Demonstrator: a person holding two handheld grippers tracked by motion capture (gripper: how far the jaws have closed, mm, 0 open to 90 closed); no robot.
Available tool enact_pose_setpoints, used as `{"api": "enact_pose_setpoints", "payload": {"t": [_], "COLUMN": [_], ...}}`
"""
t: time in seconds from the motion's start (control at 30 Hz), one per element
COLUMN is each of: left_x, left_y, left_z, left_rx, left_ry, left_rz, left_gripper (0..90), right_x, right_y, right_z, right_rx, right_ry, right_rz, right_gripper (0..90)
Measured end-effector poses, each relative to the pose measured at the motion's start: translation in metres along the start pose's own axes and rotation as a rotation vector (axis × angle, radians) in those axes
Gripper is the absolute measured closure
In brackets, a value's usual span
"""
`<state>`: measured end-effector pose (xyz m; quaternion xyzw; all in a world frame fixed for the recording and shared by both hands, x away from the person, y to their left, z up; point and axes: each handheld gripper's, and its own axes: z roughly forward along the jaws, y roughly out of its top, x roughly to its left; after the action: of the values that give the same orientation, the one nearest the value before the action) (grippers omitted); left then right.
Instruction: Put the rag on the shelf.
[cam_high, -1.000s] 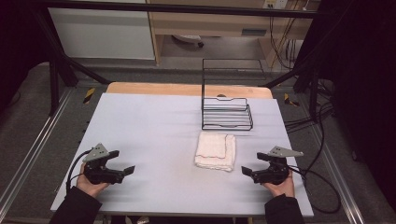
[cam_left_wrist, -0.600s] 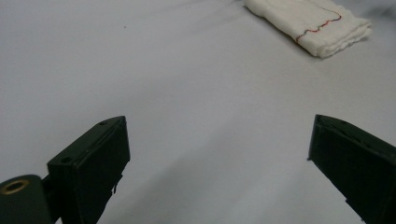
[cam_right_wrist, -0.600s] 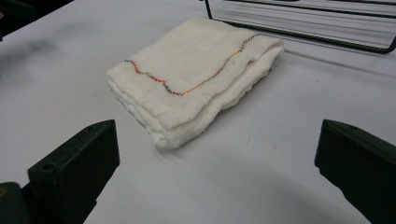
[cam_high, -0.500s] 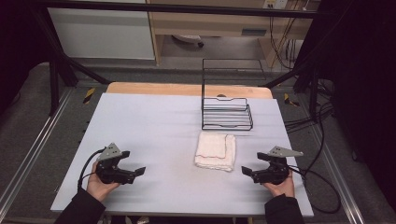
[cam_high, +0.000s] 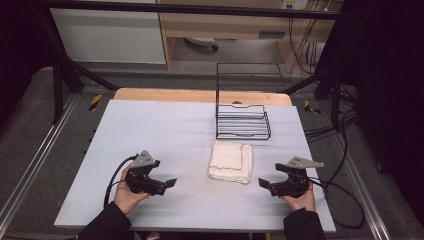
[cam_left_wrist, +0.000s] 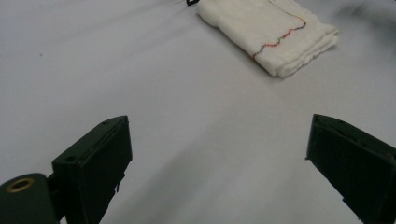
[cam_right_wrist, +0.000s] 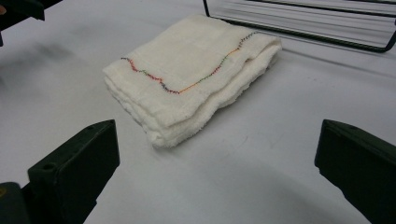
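A folded white towel (cam_high: 231, 162) with a coloured stitched line lies on the pale table cover, just in front of a black wire rack (cam_high: 242, 121). My left gripper (cam_high: 170, 183) is open, low over the table to the left of the towel, its jaws pointing toward it. The left gripper view has the towel (cam_left_wrist: 273, 35) ahead and to the right, apart from the jaws. My right gripper (cam_high: 262, 184) is open on the towel's right side, close to its near corner. The towel (cam_right_wrist: 191, 74) lies just beyond the wide-spread jaws in the right gripper view, not touched.
The wire rack (cam_right_wrist: 303, 23) stands upright behind the towel. A bare wooden strip (cam_high: 165, 95) runs along the table's far edge. Black cables (cam_high: 340, 130) trail off the right side. Metal frame rails (cam_high: 30, 170) flank the table.
My left gripper has moved right across the table toward the towel. The right gripper and the towel have stayed where they were.
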<state>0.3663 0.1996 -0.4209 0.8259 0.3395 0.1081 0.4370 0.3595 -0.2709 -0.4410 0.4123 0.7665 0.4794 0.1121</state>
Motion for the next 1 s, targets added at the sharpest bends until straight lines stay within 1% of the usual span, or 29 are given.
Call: {"api": "enact_pose_setpoints", "payload": {"t": [0.13, 0.23, 0.33, 0.4, 0.5, 0.53, 0.6, 0.67, 0.7, 0.73, 0.8, 0.87, 0.93, 1.0], "left_x": [-0.008, -0.015, -0.020, -0.024, -0.029, -0.030, -0.032, -0.034, -0.035, -0.036, -0.038, -0.040, -0.042, -0.045], "left_y": [0.012, 0.020, 0.026, 0.029, 0.033, 0.034, 0.036, 0.038, 0.039, 0.040, 0.042, 0.043, 0.044, 0.045], "left_z": [0.012, 0.023, 0.034, 0.040, 0.051, 0.054, 0.061, 0.067, 0.070, 0.074, 0.080, 0.086, 0.093, 0.099], "left_rx": [-0.008, 0.003, 0.014, 0.024, 0.037, 0.041, 0.049, 0.059, 0.062, 0.066, 0.071, 0.071, 0.077, 0.087], "left_ry": [-0.008, -0.007, -0.015, -0.011, -0.023, -0.026, -0.028, -0.045, -0.054, -0.059, -0.057, -0.060, -0.053, -0.042], "left_rz": [-0.010, -0.016, -0.025, -0.023, -0.028, -0.031, -0.039, -0.041, -0.046, -0.048, -0.052, -0.069, -0.079, -0.079], "left_gripper": [9.4, 10.9, 14.1, 14.8, 17.1, 20.0, 21.2, 27.1, 27.1, 29.6, 31.2, 34.3, 39.0, 44.4], "right_x": [0.000, 0.000, 0.000, 0.000, 0.000, 0.000, 0.000, 0.000, 0.000, 0.000, 0.000, 0.000, 0.000, 0.000], "right_y": [0.000, 0.000, 0.000, 0.000, 0.000, 0.000, 0.000, 0.000, 0.000, -0.001, -0.001, -0.001, -0.001, -0.001], "right_z": [0.000, 0.000, 0.001, 0.001, 0.001, 0.001, 0.001, 0.001, 0.001, 0.002, 0.002, 0.002, 0.002, 0.002], "right_rx": [0.005, 0.007, 0.009, 0.008, 0.010, 0.010, 0.011, 0.012, 0.012, 0.014, 0.014, 0.015, 0.018, 0.020], "right_ry": [-0.004, -0.006, -0.007, -0.008, -0.007, -0.008, -0.009, -0.009, -0.009, -0.009, -0.009, -0.011, -0.012, -0.011], "right_rz": [0.003, 0.000, 0.000, 0.000, 0.000, 0.000, -0.001, -0.001, -0.001, -0.004, -0.004, -0.004, -0.005, -0.006], "right_gripper": [0.5, 0.5, 0.5, 0.5, 0.5, 0.5, 0.5, 0.5, 0.5, 0.5, 0.5, 0.5, 0.6, 0.6]}}
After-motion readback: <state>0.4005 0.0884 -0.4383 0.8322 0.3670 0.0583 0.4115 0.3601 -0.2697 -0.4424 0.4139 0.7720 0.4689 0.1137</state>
